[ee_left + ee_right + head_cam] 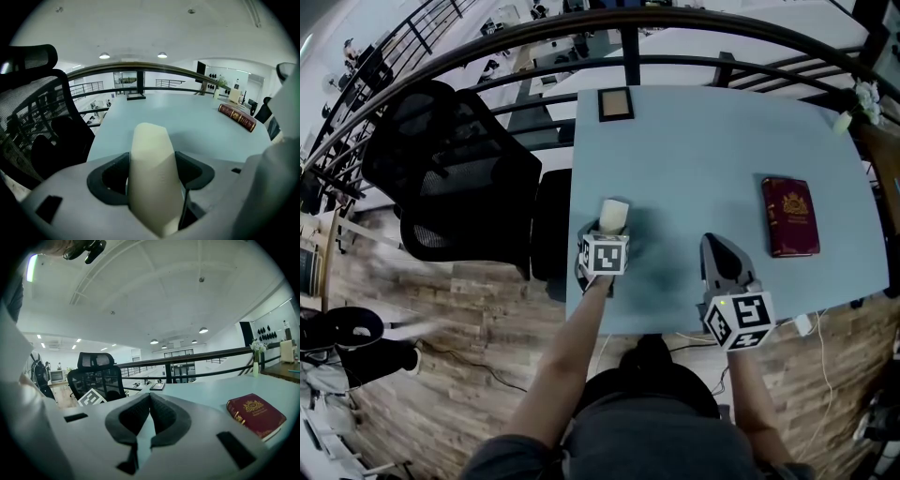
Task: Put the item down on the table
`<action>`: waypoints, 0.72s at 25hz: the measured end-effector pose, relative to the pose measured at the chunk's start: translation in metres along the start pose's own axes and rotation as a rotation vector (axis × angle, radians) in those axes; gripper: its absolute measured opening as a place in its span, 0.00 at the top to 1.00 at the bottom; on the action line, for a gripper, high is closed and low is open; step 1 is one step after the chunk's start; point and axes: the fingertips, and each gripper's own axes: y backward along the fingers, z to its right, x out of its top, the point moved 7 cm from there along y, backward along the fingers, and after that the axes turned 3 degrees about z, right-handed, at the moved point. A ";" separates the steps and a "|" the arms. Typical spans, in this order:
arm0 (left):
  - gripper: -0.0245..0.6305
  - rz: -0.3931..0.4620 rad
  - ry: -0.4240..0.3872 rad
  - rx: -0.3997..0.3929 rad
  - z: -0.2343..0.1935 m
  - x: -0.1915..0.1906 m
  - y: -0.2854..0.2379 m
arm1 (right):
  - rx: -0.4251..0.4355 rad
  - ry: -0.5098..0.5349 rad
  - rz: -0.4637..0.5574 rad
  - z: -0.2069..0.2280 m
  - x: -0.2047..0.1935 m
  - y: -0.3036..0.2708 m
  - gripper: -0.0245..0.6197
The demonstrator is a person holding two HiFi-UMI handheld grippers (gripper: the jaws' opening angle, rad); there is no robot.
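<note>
My left gripper (608, 231) is clamped on the item (153, 159), a pale cream, tapering block wedged between the two dark pads. Its long axis runs straight out along the jaws and its blunt tip pokes beyond them, away from me. In the head view the item (614, 215) sits over the near-left part of the light blue table (694, 150), a little in from the left edge, with a soft shadow on the surface around it. I cannot tell from any view whether its underside already touches the tabletop. I judge the placing not yet done, since the grip is plainly on. What matters for the coming move is that the table lies directly beneath the item, so it calls for a straight descent and then letting go. My right gripper (724, 255) rests near the table's front edge with its jaws closed together on nothing, well apart from the item. Farther right lies a red book (790, 216), at the far edge a small dark frame (616, 104), and off the left side a black mesh chair (450, 178).
</note>
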 end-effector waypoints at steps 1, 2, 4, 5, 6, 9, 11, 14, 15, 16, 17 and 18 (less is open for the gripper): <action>0.49 -0.001 0.003 -0.004 0.000 0.000 -0.001 | 0.000 0.001 0.000 0.000 0.000 -0.001 0.96; 0.49 -0.008 0.008 -0.010 0.000 0.000 -0.001 | 0.001 0.002 0.000 0.000 0.000 -0.001 0.96; 0.49 -0.013 0.012 -0.018 -0.001 0.001 -0.003 | 0.003 0.001 -0.001 -0.001 0.000 -0.002 0.96; 0.49 -0.009 0.010 -0.019 -0.001 0.002 -0.003 | 0.004 -0.001 -0.001 -0.001 0.000 -0.003 0.96; 0.49 -0.007 0.008 -0.018 -0.002 0.003 -0.003 | 0.005 -0.002 -0.002 -0.001 -0.001 -0.003 0.96; 0.49 -0.033 0.018 -0.024 0.000 -0.001 -0.002 | 0.007 -0.004 -0.003 -0.003 -0.001 -0.004 0.96; 0.49 -0.035 0.017 -0.024 0.000 -0.001 -0.002 | 0.008 -0.004 -0.003 -0.004 -0.001 -0.003 0.96; 0.49 -0.019 0.005 -0.019 -0.002 0.002 0.000 | 0.009 -0.006 -0.004 -0.005 -0.002 -0.002 0.96; 0.49 -0.021 0.005 -0.022 -0.003 0.003 0.001 | 0.010 -0.006 -0.003 -0.005 -0.002 -0.002 0.96; 0.48 -0.024 0.005 -0.026 -0.003 0.003 0.001 | 0.011 -0.006 -0.003 -0.005 -0.001 -0.002 0.96; 0.47 -0.023 0.004 -0.029 -0.002 0.004 0.002 | 0.012 -0.005 -0.003 -0.005 -0.001 -0.002 0.96; 0.47 -0.016 0.003 -0.031 -0.002 0.004 0.004 | 0.014 -0.004 -0.003 -0.005 0.000 -0.002 0.96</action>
